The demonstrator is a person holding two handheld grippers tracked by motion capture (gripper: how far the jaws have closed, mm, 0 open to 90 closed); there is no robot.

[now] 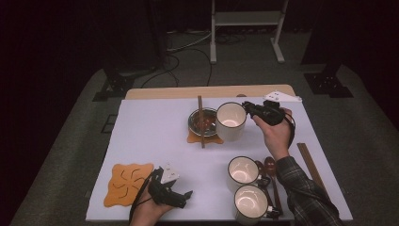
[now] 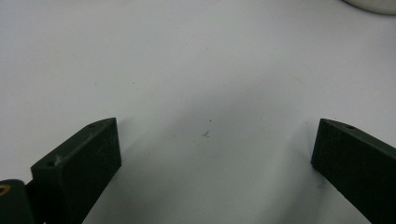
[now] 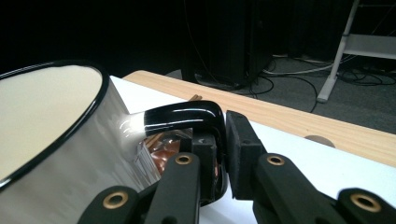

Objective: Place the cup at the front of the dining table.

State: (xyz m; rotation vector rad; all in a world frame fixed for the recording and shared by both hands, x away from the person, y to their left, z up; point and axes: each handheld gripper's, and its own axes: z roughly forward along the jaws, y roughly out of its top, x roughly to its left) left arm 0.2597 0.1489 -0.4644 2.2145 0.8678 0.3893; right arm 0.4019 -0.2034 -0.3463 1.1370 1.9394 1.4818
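- Two grippers are mine; the right gripper [image 1: 251, 109] pinches the black handle [image 3: 187, 115] of a white mug [image 1: 230, 121], its jaws pressed on either side of the handle's upright part.
- That mug hangs off the tips of my right jaws, its body to their left in the right gripper view, rim tilted toward me.
- Past the mug from those jaws sits a small bowl [image 1: 203, 121] on an orange mat [image 1: 204, 138], a chopstick [image 1: 201, 121] lying across it.
- My left gripper [image 1: 181, 197] has its jaws spread wide with bare white table [image 2: 205, 79] between them.
- Beside my left gripper lies an orange coaster [image 1: 128, 183].
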